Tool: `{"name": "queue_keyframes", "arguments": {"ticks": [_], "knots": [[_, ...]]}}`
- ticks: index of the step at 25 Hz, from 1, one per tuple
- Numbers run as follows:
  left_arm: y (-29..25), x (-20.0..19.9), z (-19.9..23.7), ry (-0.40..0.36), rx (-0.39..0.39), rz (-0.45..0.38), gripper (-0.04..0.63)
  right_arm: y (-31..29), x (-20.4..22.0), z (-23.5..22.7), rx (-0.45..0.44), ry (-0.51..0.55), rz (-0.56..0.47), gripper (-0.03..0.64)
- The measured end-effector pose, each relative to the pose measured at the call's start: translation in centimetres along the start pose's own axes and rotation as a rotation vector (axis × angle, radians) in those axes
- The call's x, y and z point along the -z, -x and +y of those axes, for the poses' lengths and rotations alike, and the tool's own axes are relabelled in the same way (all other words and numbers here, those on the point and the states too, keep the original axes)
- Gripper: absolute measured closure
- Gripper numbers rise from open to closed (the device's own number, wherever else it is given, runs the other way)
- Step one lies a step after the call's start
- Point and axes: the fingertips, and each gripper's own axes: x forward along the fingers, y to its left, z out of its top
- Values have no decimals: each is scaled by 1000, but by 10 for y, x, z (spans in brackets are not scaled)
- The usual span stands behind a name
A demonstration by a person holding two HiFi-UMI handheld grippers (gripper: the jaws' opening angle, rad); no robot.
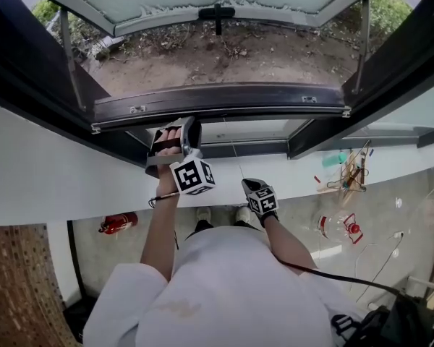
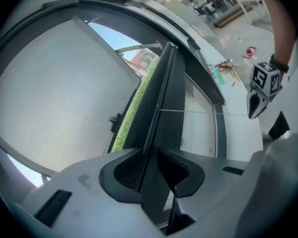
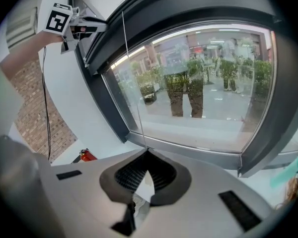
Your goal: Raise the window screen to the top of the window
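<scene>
1. my left tongs (image 2: 150,168) stand apart astride the dark pull bar (image 1: 224,105), a pad on either side of it and not yet pressing. i take that bar for the window screen's leading edge (the mesh itself i cannot pick out).
2. the pull bar lies low in the opening, just above the lower pane (image 3: 203,83), so by my reckoning nearly the whole climb is left.
3. my right tongs (image 3: 148,161), below the pull bar, are pinched together on the thin cord (image 3: 132,78) that runs up towards it.
4. to do this step well, i should seat the bar deep between the pads and close firmly, then lift straight so neither end of the bar leads and jams.
5. the cord should follow the bar taut, never yanked sideways.
</scene>
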Motion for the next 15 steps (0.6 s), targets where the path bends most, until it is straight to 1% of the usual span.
{"name": "queue_keyframes", "arguments": {"ticks": [1,3,6,9,13,14,15], "knots": [[-2,1,0,-48,-8,21,526,0,-1,0,-2,-4,-4,615],[-3,3,-1,-116,-6,55,528,1,0,0,-3,-11,-10,615],[1,2,-4,-162,10,71,531,9,7,2,-1,-17,-9,615],[0,4,-2,-160,-10,83,543,9,3,1,-3,-18,-11,615],[-2,4,-7,-158,25,106,543,6,6,6,-12,0,4,615],[-2,3,-5,-143,19,91,543,6,6,6,-10,6,5,615],[-2,2,-1,-106,12,63,543,6,6,4,-6,7,2,615]]}}
